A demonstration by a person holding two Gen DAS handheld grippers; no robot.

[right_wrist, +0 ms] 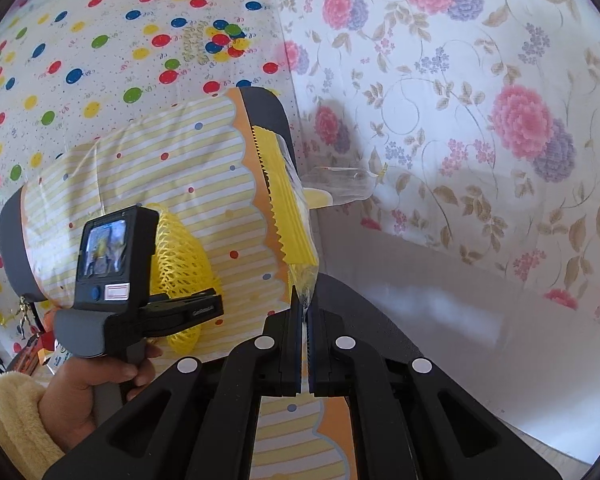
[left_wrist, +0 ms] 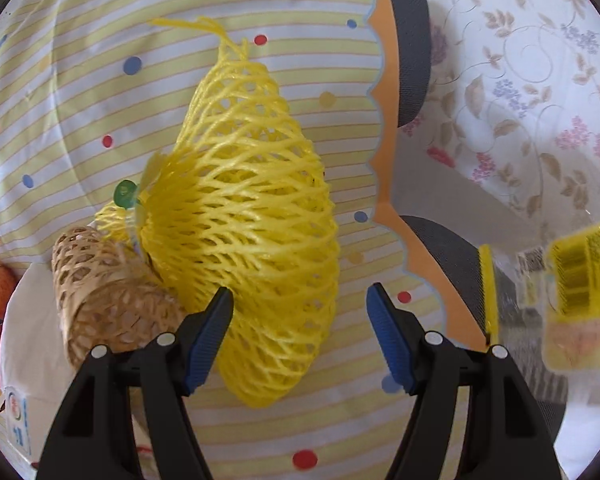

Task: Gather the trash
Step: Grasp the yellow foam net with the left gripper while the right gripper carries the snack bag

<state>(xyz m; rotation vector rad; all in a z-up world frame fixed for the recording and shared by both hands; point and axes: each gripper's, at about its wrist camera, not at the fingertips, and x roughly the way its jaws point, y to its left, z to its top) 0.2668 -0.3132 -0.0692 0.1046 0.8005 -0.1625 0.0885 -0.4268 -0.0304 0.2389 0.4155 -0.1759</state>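
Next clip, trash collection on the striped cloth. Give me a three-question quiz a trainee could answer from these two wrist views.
1. True or false: the left hand-held gripper is closed on the yellow foam net.
2. What does the right hand-held gripper hold?
A. a yellow wrapper with a zigzag edge
B. a brown foam net
C. nothing
3. Fill in: the brown foam net lies to the ___ of the yellow foam net in the left wrist view.

Key:
1. False; its jaws stand open, with the net lying ahead, near the left finger.
2. A; the jaws are shut on the yellow wrapper.
3. Left, touching it.
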